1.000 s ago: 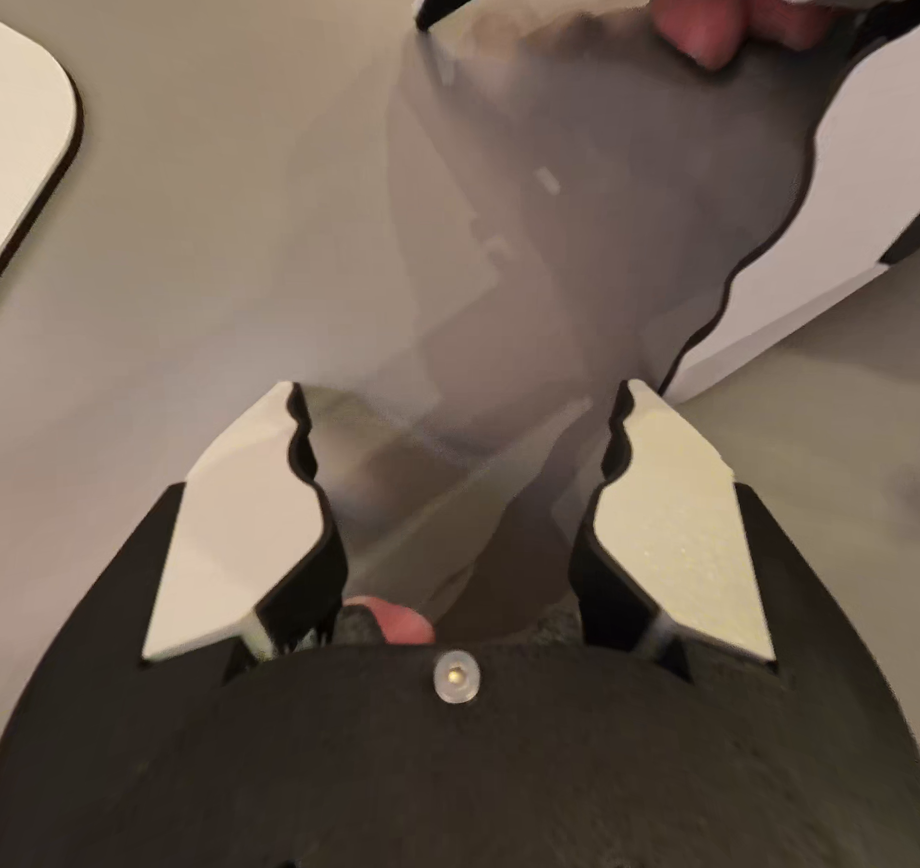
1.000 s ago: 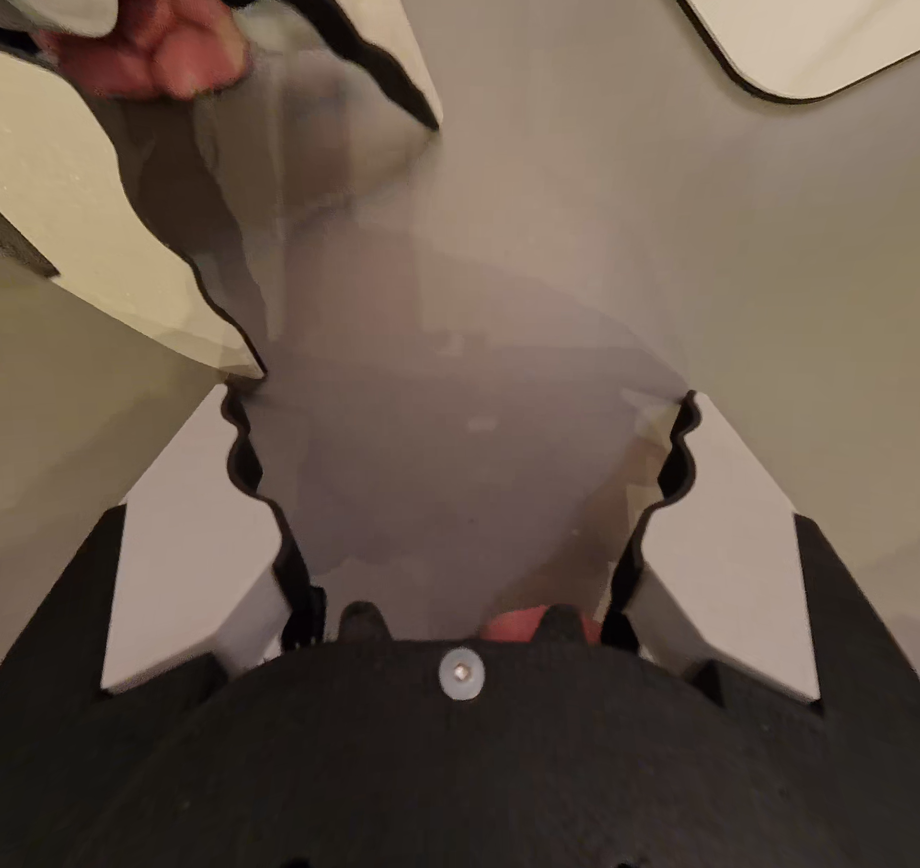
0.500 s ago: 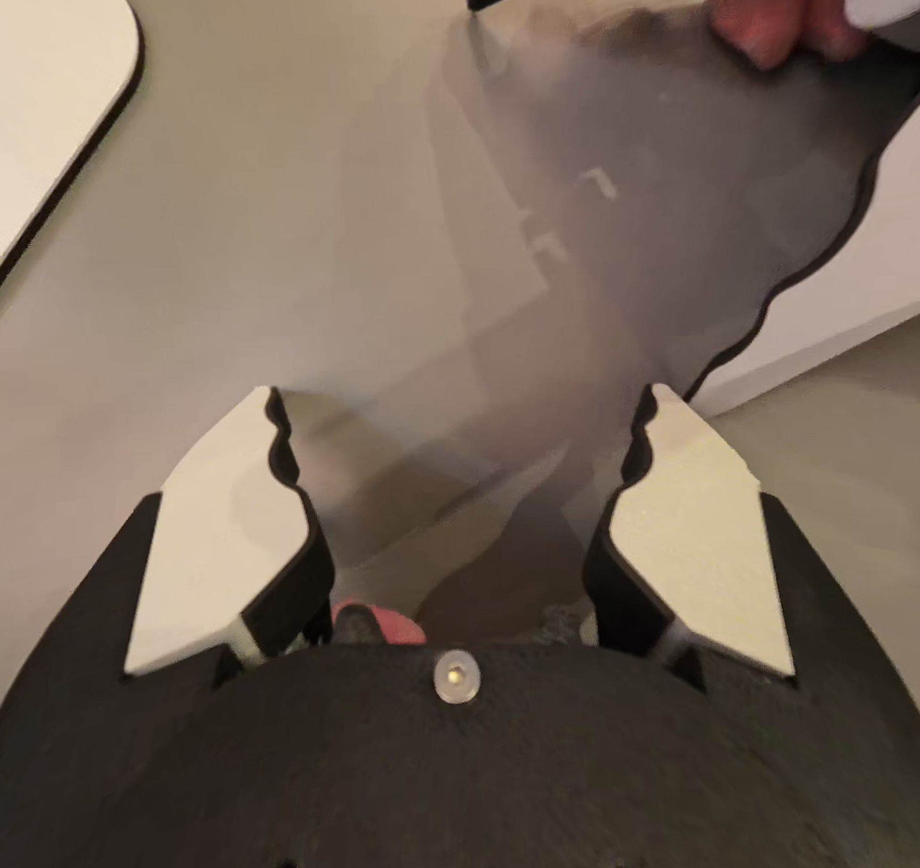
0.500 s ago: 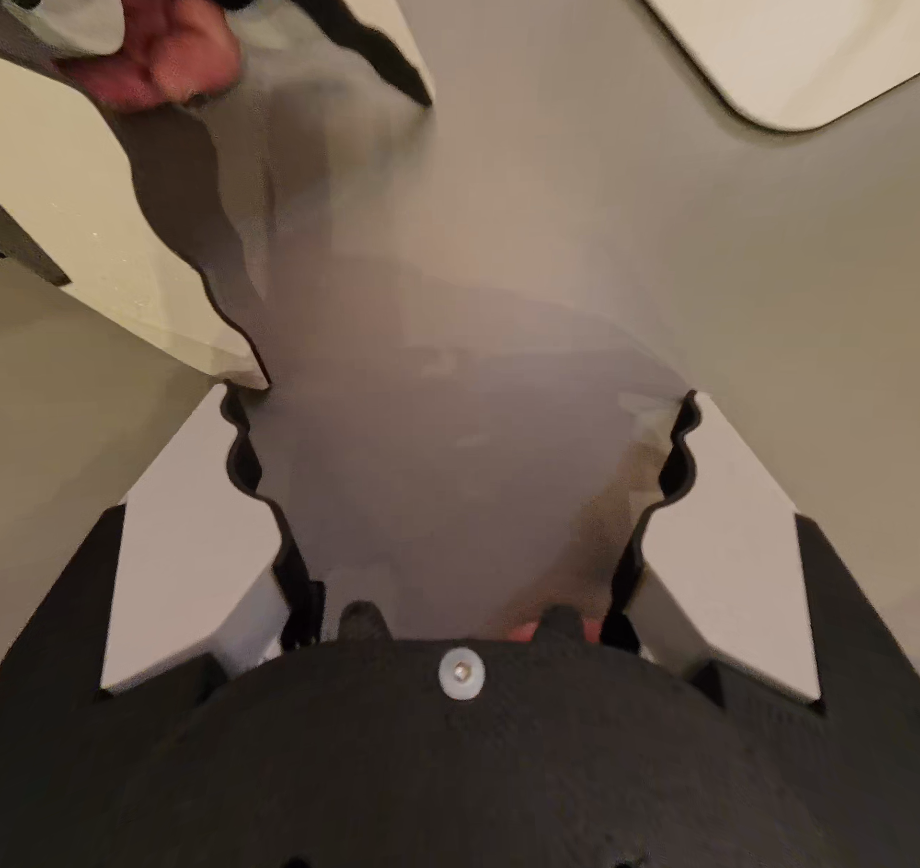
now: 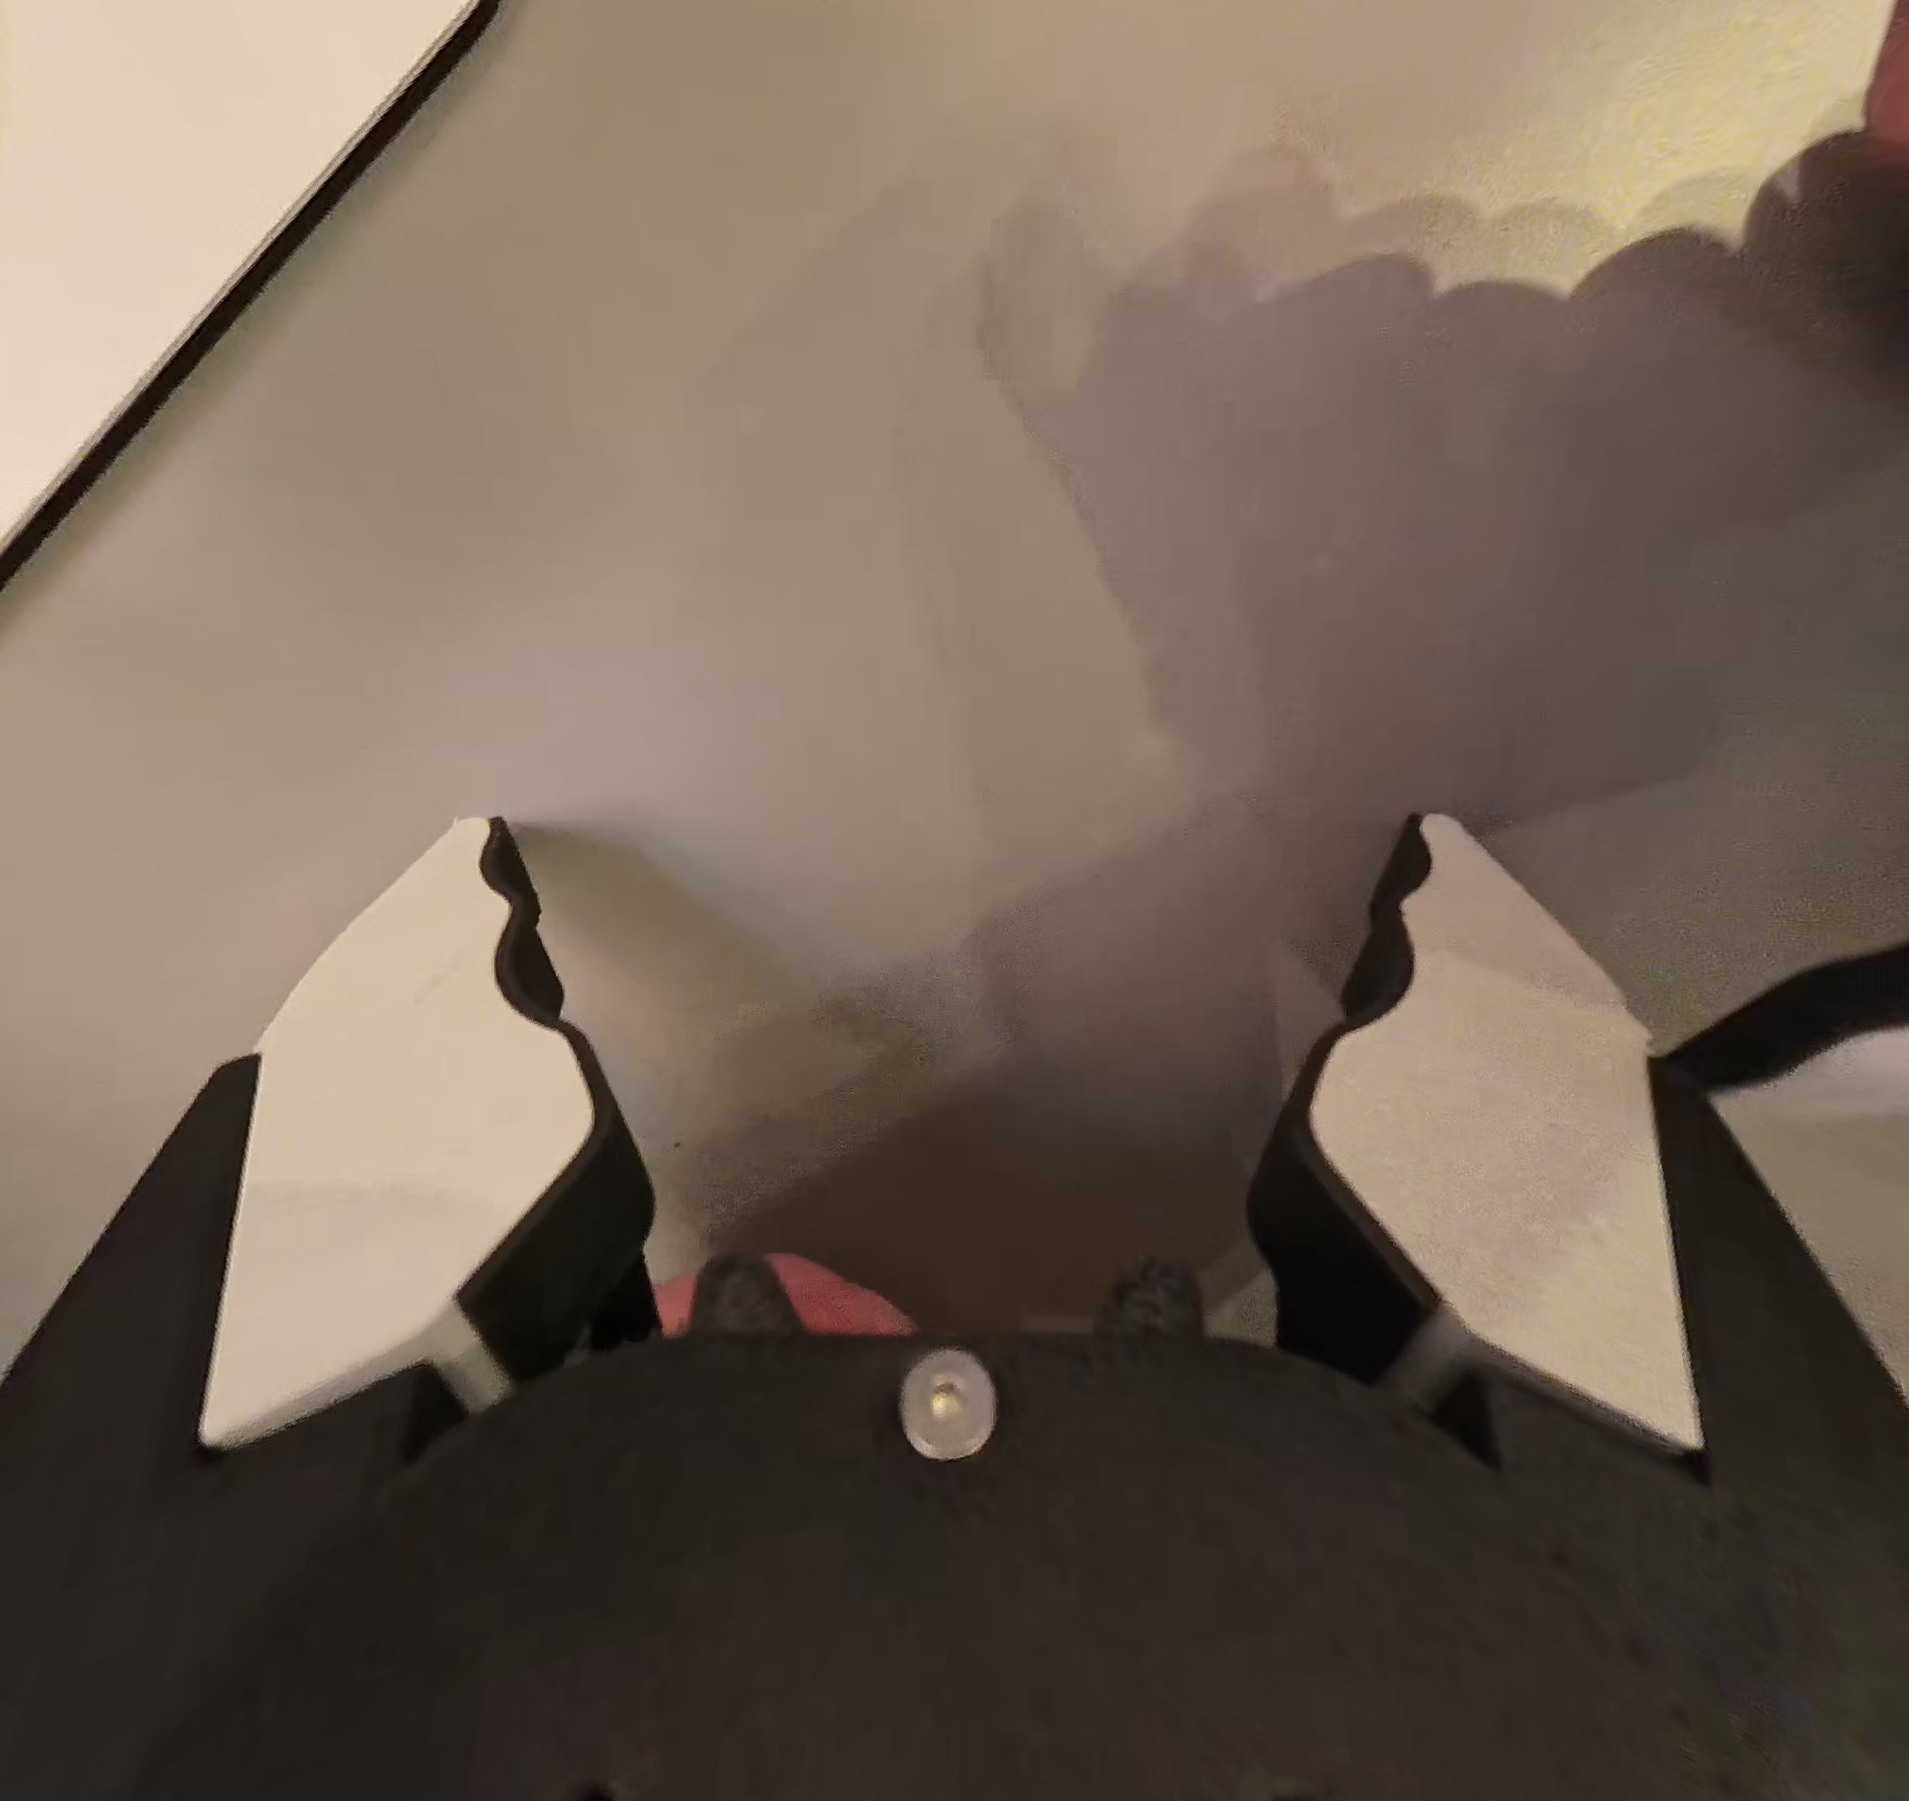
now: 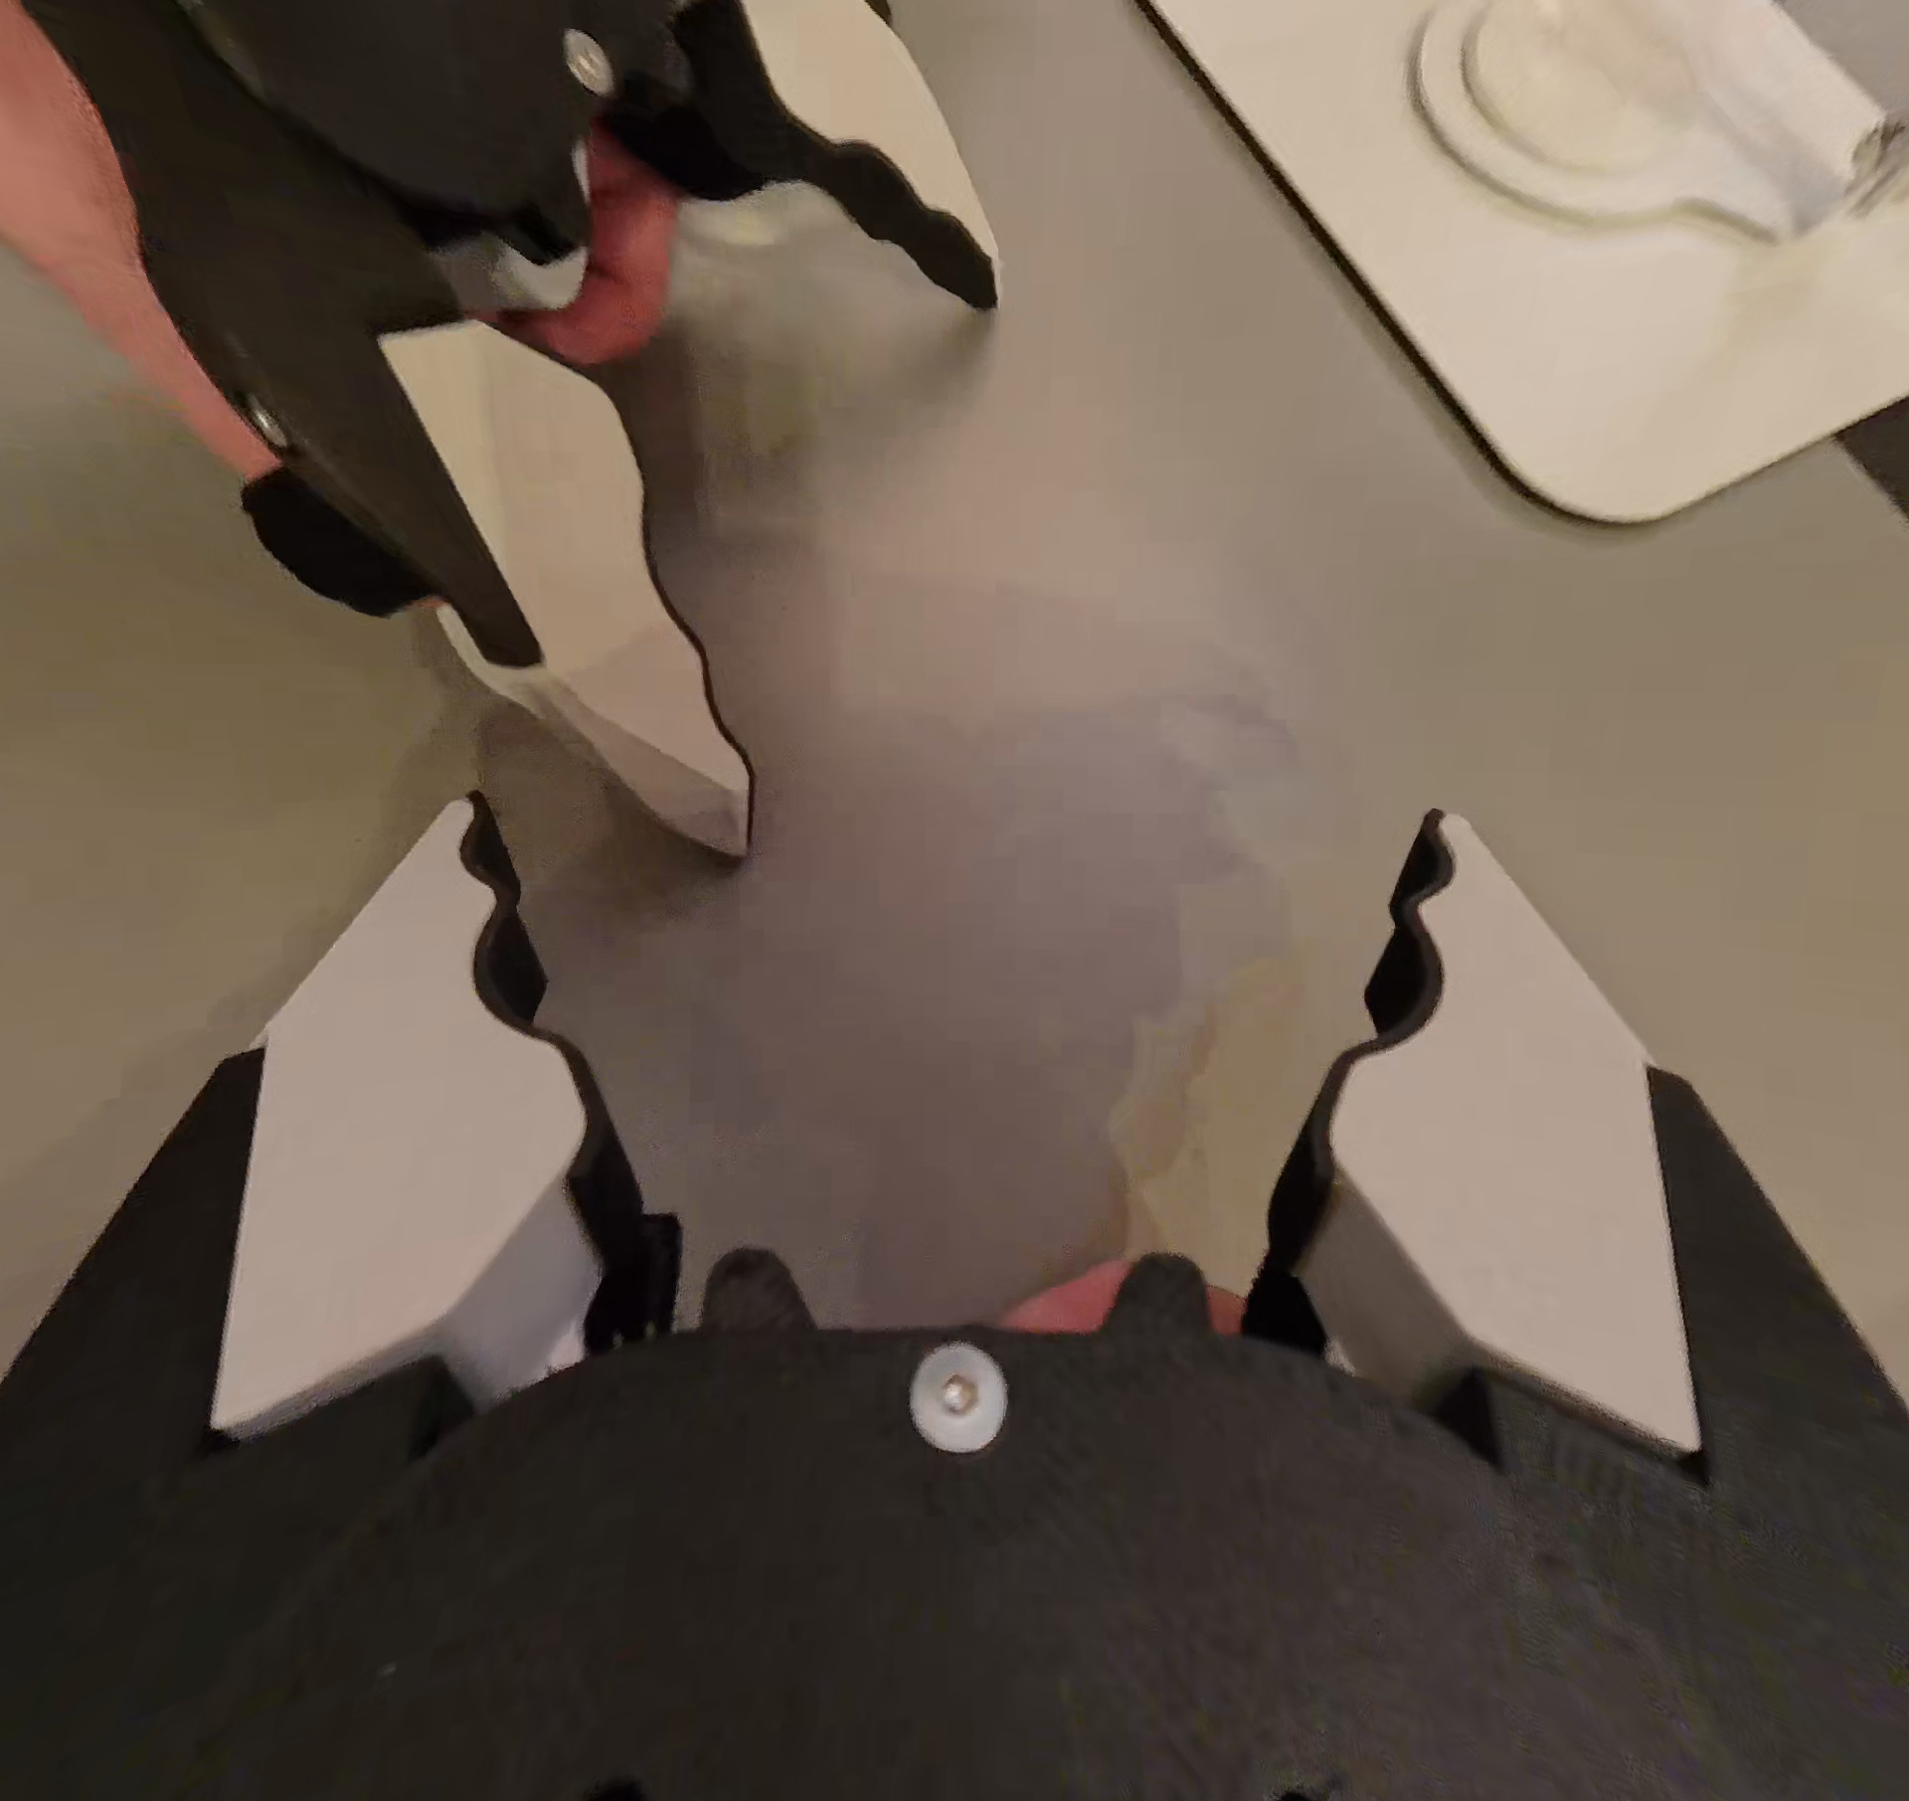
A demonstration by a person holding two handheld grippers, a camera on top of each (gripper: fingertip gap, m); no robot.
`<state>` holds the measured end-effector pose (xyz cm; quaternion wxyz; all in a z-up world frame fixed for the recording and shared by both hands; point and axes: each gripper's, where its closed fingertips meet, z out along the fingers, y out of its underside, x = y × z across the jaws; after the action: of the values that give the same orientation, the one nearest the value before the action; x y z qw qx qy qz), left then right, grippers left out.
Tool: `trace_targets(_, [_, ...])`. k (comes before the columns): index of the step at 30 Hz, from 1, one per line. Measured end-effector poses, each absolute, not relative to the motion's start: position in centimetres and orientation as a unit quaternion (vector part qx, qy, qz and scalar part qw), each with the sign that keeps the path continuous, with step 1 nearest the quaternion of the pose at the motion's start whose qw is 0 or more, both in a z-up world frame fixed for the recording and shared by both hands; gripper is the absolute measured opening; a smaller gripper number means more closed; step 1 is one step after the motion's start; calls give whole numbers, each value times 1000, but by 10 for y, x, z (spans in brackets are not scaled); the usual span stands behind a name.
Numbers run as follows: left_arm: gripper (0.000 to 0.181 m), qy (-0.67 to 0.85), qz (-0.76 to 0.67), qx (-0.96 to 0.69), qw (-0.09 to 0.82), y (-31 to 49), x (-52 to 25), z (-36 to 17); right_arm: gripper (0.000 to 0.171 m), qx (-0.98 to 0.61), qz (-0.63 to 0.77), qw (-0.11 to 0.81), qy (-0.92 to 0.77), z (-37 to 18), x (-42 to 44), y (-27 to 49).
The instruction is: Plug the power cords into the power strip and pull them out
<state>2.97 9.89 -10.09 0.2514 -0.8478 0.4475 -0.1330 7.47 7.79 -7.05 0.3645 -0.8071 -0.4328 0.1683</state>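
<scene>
No power strip or power cord shows in either view. My left gripper is open and empty over the bare grey table. My right gripper is open and empty over the same table. In the right wrist view the left gripper also shows at upper left, held by a hand, its white fingers spread and pointing down at the table. One of its fingertips is close to my right gripper's left finger. Parts of the right gripper show blurred at the right edge of the left wrist view.
A white board with a black edge lies at the upper left of the left wrist view. It also shows at the upper right of the right wrist view, with a round translucent object on it. Gripper shadows fall on the table. It is some 15 cm from my left tips to the round translucent object.
The two grippers have drawn apart: the right gripper has slid almost out of the left wrist view. The white board has come further into both views. Both grippers stay open.
</scene>
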Motion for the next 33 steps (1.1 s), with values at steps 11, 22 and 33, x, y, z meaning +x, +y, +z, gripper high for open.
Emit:
trace_targets(11, [134, 426, -110, -845, 303, 104, 42, -93, 140, -804, 182, 320, -466, -95, 49, 78])
trace_targets(22, [109, 418, -85, -854, 297, 97, 32, -87, 142, -784, 183, 337, -488, -90, 47, 74])
trace_targets(33, [89, 448, -139, -841, 270, 94, 53, -90, 46, -727, 249, 324, -552, -73, 24, 44])
